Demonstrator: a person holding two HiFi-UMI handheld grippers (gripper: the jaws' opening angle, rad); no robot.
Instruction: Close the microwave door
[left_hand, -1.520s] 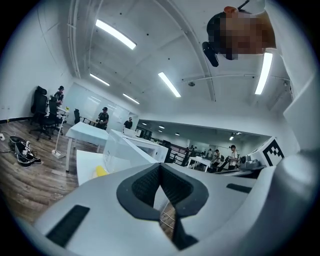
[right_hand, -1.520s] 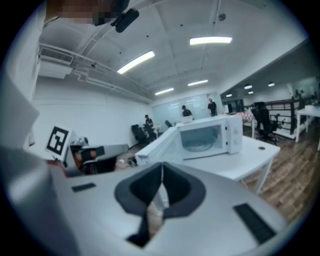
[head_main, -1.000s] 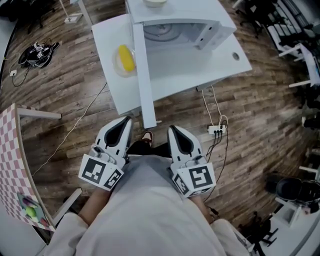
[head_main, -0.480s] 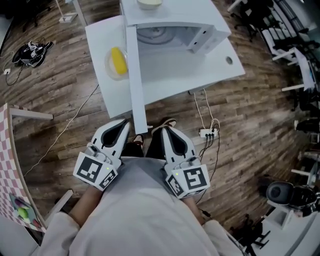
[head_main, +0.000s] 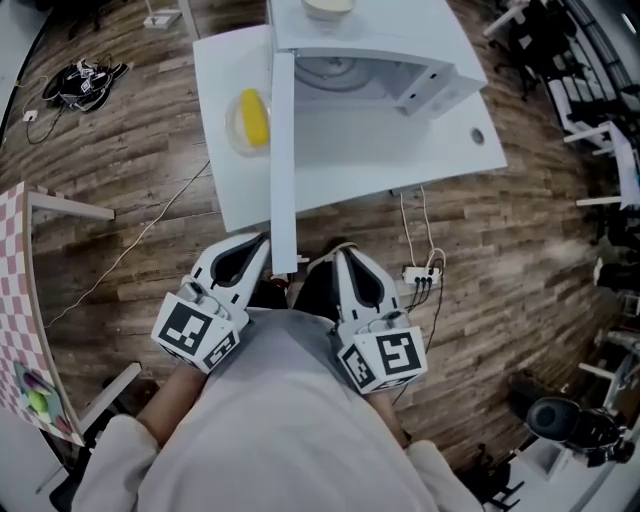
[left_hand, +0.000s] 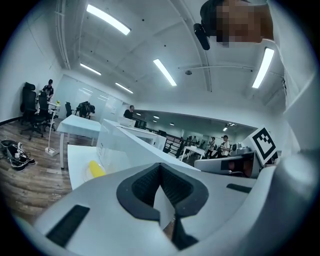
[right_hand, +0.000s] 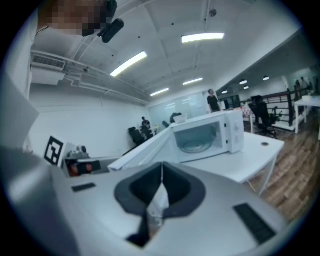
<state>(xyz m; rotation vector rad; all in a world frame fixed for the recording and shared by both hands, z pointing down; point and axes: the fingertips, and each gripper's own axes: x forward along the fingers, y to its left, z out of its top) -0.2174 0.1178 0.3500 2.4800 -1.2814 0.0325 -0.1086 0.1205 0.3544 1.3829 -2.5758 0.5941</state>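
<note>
The white microwave (head_main: 375, 60) stands on a white table (head_main: 400, 150) with its door (head_main: 283, 160) swung wide open, edge-on towards me. The door's free end reaches down between my two grippers. My left gripper (head_main: 255, 245) is shut and empty, just left of that end. On the other side, my right gripper (head_main: 345, 258) is also shut and empty. Both are held close to my body, apart from the door. The right gripper view shows the microwave (right_hand: 210, 135) and its turntable ahead. In the left gripper view the door (left_hand: 130, 145) rises beyond the gripper (left_hand: 161, 167).
A yellow object on a clear plate (head_main: 255, 118) lies on the table left of the door. A bowl (head_main: 328, 6) sits on top of the microwave. A power strip (head_main: 420, 277) and cables lie on the wooden floor. A checkered table (head_main: 15, 300) stands far left.
The table and microwave have shifted a little in the head view. The door's end now lies closer between my grippers. Both grippers stay shut near my body.
</note>
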